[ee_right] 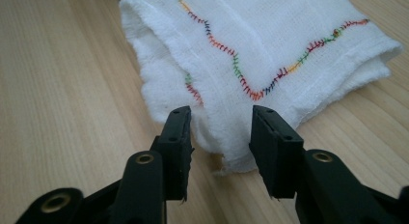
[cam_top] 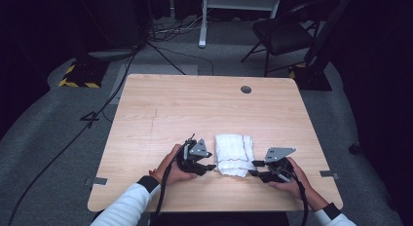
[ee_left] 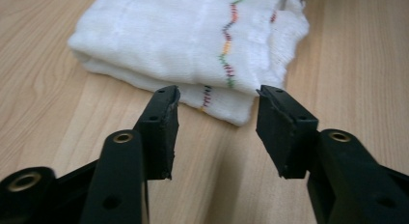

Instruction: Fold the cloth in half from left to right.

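In the lower middle of the high view, our left gripper [cam_top: 210,166] sits just left of a folded white cloth [cam_top: 235,155], and our right gripper [cam_top: 254,168] sits at the cloth's lower right corner. Seen along the left gripper [ee_left: 218,105], its jaws stand apart with nothing between them, tips just short of the cloth [ee_left: 193,45] edge. The right gripper [ee_right: 221,122] also has its jaws parted, and a corner of the cloth [ee_right: 270,55] lies in the gap, unpinched. Multicoloured zigzag stitching [ee_right: 251,89] crosses the fabric. The cloth rests low and centre on a light wooden table [cam_top: 195,109], which has a round grey grommet [cam_top: 246,89] near its upper edge.
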`<state>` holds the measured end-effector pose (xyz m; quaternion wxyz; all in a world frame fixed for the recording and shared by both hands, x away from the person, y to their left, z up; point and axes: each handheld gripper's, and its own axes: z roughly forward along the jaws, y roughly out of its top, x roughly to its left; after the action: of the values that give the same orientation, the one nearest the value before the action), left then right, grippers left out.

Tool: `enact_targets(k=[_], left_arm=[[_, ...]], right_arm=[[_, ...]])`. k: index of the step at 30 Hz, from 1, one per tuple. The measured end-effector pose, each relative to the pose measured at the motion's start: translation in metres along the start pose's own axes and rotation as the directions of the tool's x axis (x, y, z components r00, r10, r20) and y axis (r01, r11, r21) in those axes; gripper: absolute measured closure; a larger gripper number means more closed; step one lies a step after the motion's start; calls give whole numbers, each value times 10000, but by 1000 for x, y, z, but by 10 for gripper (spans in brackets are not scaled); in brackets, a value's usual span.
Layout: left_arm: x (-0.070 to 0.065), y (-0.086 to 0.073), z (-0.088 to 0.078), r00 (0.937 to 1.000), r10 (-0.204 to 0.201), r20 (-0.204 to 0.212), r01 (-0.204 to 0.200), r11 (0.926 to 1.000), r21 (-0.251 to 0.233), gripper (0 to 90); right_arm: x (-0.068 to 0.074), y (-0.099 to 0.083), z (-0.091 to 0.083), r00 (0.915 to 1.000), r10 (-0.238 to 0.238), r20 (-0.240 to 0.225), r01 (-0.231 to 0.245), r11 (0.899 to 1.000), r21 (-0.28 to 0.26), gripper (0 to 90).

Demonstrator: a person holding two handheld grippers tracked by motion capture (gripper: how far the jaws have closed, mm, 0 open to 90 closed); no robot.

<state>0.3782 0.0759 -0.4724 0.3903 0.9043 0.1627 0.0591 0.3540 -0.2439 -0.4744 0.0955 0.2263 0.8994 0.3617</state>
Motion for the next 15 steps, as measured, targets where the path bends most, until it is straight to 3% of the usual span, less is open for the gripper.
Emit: enact_targets(k=[5,7,11,15], left_arm=[[4,8,2,9987,-341,-371,336,9993,-145,350],[5,13,5,9971,-625,-445,617,9979,-196,306],[7,22,14,9965,-737,-394,722,9967,-373,297],[5,30,27,9981,-462,-401,455,9988,-172,289]], right_arm=[[0,-1,-11,9996,97,248,-90,9995,-301,453],[-3,1,-13,9983,218,546,-189,9984,-524,417],[-13,6,-13,9925,597,1066,-506,9950,-864,381],[-16,11,-3,9918,463,1189,-383,9969,-684,372]])
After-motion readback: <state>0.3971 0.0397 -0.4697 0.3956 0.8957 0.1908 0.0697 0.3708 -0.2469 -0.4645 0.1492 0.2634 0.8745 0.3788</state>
